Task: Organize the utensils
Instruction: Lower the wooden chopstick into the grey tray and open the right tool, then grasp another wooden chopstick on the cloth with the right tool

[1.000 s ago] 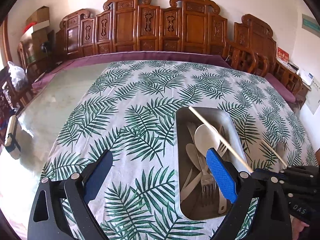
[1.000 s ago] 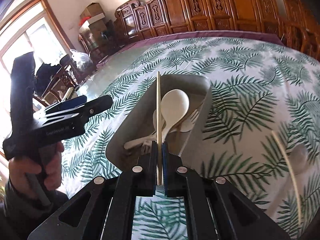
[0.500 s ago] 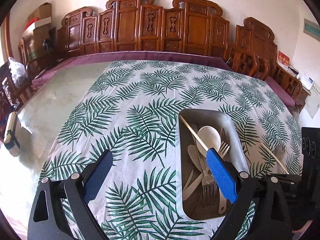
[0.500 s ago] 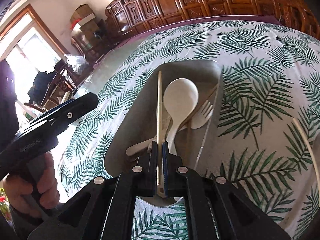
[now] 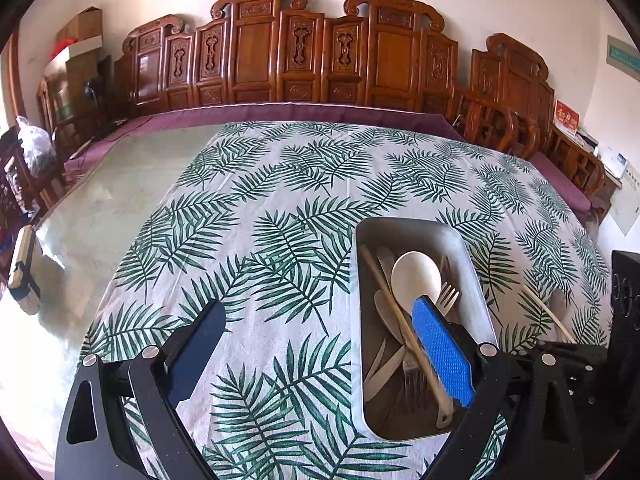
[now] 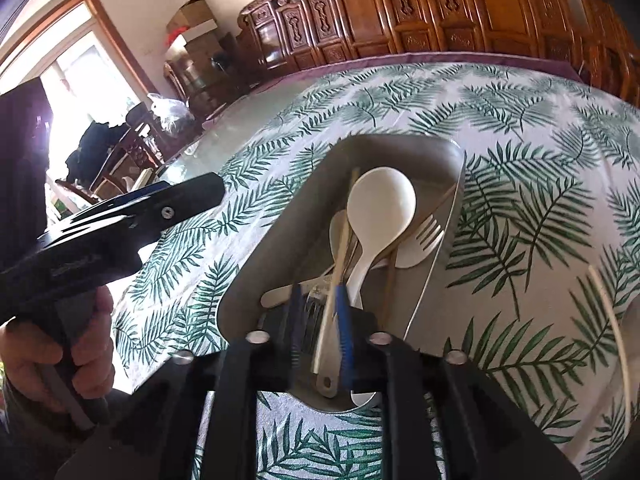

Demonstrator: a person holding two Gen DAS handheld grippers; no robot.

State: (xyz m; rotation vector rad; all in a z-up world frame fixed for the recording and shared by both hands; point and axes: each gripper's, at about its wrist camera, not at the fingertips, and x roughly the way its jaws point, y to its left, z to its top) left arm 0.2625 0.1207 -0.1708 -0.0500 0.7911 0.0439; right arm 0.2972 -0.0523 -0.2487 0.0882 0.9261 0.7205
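Observation:
A grey metal tray [image 5: 412, 228] [image 6: 280, 224] on the palm-leaf tablecloth holds a cream spoon [image 5: 416, 276] [image 6: 380, 208], forks, flat cream utensils and chopsticks. My right gripper [image 6: 318, 300] is over the tray's near end with its jaws parted. A wooden chopstick [image 6: 340, 248] [image 5: 394, 312] lies loose between them, resting in the tray. My left gripper [image 5: 320, 344] is open and empty, just left of the tray. A second chopstick [image 5: 548, 312] [image 6: 608, 316] lies on the cloth right of the tray.
The tablecloth [image 5: 304, 184] covers the right part of the table; bare glass top [image 5: 108, 208] lies to the left. Carved wooden chairs [image 5: 312, 52] line the far side. A brush [image 5: 22, 264] rests at the left edge.
My right gripper lowered the chopstick into the tray and opened, letting it go. The chopstick now lies among the utensils. My left gripper stayed put.

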